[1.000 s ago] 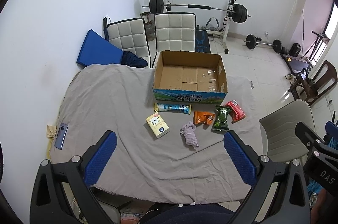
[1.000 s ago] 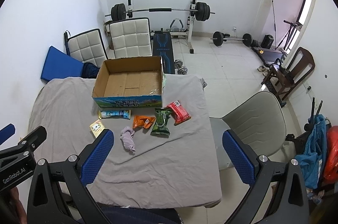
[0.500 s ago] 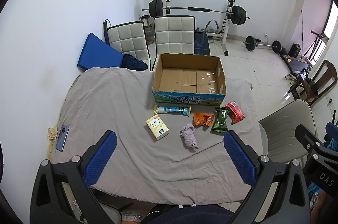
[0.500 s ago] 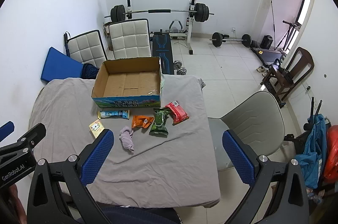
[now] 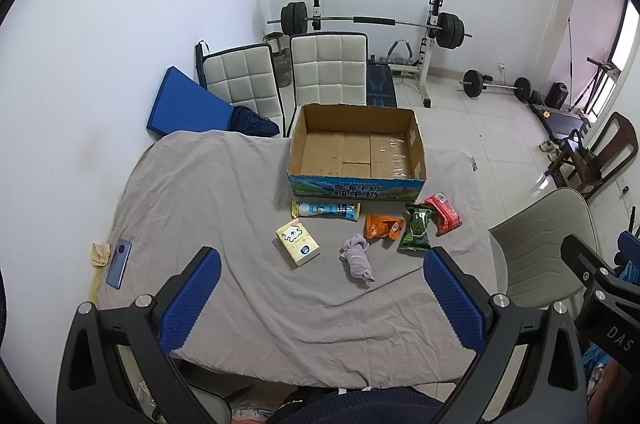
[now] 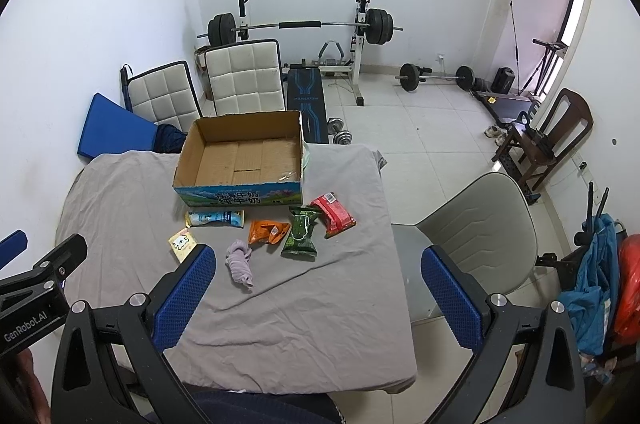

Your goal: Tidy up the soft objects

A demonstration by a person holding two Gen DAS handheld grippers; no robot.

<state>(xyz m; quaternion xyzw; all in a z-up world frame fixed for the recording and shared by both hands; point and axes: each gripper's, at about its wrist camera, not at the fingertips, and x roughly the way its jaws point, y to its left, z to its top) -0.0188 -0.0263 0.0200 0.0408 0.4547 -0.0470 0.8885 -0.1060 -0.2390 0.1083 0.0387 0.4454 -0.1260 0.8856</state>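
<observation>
So we've got both hand-held grippers up high over the near edge of the worktop (image 5: 208, 192), which is draped in a grey cloth. The left hand-held gripper (image 5: 322, 298) has its blue-padded fingers spread wide with nothing between them, and the right hand-held gripper (image 6: 318, 294) is the same, wide apart and holding nothing. Neither one is touching anything.

All the soft stuff sits in a loose row toward the far side of the worktop, right in front of an open cardboard box (image 5: 356, 154) with nothing visible inside it. Just beside the box's printed front wall lies a light blue packet (image 5: 325, 210) on its side. Nearer to us from that is a yellow tissue pack (image 5: 297, 242). To its right we see a crumpled lilac cloth (image 5: 357, 258), sort of bunched and twisted. Past the cloth is an orange snack bag (image 5: 382, 226), then a green snack bag (image 5: 416, 229), then a red snack bag (image 5: 443, 215) whose edge touches or overlaps the green one, hard to tell which.

Off at the left edge of the worktop there's a phone (image 5: 118, 263) lying flat, well apart from everything else. A grey chair (image 6: 476, 228) stands just beside the right side of the worktop
</observation>
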